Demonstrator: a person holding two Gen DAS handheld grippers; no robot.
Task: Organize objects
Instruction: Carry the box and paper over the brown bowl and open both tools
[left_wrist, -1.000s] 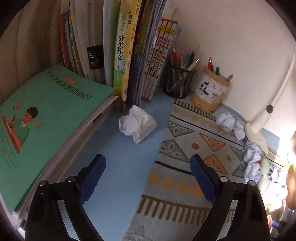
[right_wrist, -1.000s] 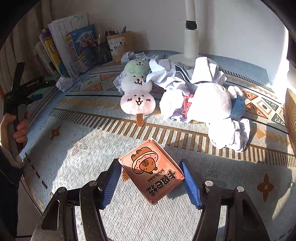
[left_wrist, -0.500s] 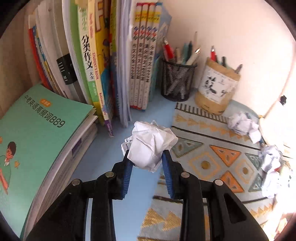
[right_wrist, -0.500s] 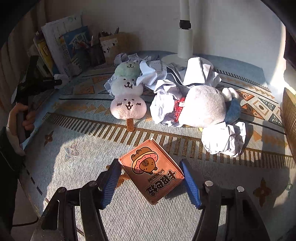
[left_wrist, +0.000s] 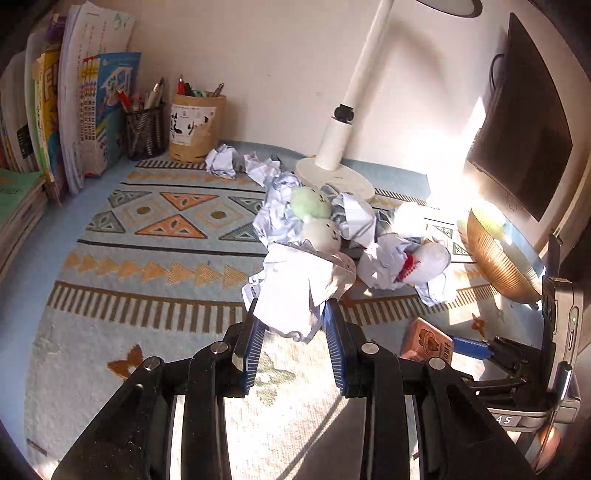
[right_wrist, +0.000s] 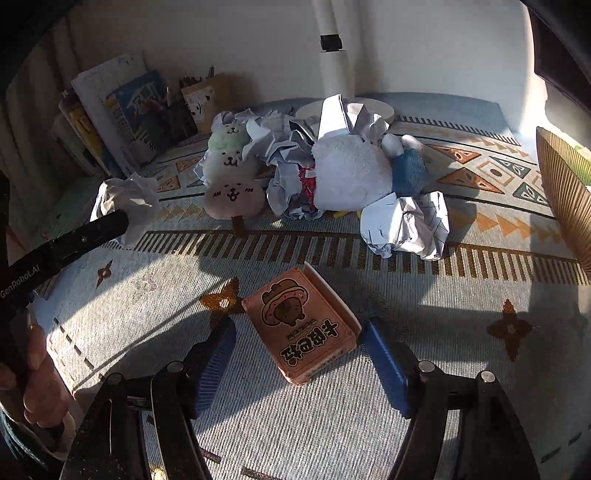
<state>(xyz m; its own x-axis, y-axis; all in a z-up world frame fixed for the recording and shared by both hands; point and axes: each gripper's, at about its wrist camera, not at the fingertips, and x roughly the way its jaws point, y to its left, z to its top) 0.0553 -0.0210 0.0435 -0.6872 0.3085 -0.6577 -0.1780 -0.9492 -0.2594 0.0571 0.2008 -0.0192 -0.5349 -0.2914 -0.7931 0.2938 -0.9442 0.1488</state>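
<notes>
My left gripper (left_wrist: 293, 332) is shut on a crumpled white paper ball (left_wrist: 291, 291) and holds it above the patterned mat, in front of the pile of plush toys; the ball also shows in the right wrist view (right_wrist: 127, 201). My right gripper (right_wrist: 299, 363) is open, its blue pads either side of an orange card box (right_wrist: 301, 326) that lies flat on the mat; the box also shows in the left wrist view (left_wrist: 428, 341). A three-ball plush skewer (right_wrist: 231, 173) and a white plush (right_wrist: 354, 173) lie among more crumpled papers (right_wrist: 406, 225).
Upright books (left_wrist: 74, 110) and a stacked green book (left_wrist: 14, 188) stand at the left. A mesh pen holder (left_wrist: 144, 129) and a brown pen cup (left_wrist: 195, 127) stand by the wall. A white lamp base (left_wrist: 336, 177), a ribbed wooden bowl (left_wrist: 495, 258) and a dark monitor (left_wrist: 517, 129) are at the right.
My left gripper closed on the paper ball beside the books, lifted it and swung right toward the toy pile. My right gripper stayed open around the orange box.
</notes>
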